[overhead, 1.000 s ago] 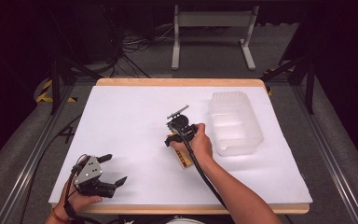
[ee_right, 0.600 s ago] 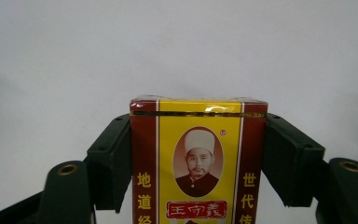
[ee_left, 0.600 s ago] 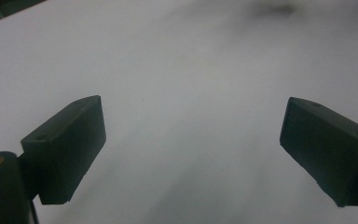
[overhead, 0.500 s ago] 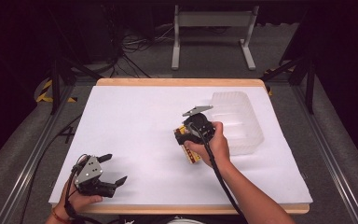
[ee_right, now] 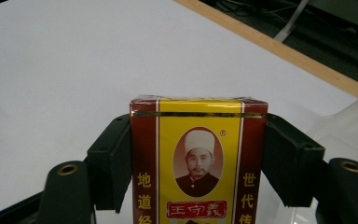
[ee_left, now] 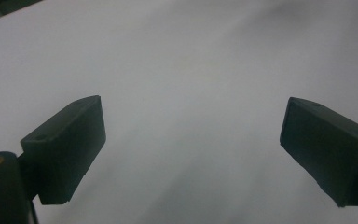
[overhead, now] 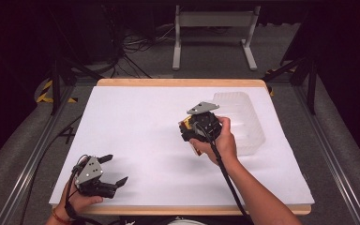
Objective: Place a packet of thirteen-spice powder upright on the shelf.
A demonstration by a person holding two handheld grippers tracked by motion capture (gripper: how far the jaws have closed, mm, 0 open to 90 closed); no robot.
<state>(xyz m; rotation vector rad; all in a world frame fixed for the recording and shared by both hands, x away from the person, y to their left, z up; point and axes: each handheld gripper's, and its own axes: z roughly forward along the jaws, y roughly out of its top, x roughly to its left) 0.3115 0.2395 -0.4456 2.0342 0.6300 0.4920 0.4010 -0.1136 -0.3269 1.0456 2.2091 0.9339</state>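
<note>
One red-and-yellow box, pinched on both sides by the right gripper, held above the white table, just left of one clear plastic bin. Left gripper near the table's front-left corner, jaws spread, nothing between.

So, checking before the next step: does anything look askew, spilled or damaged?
Nothing stands out. The right gripper holds the red-and-yellow box squarely and undented, the clear plastic bin sits upright, and the left gripper rests open.
</note>
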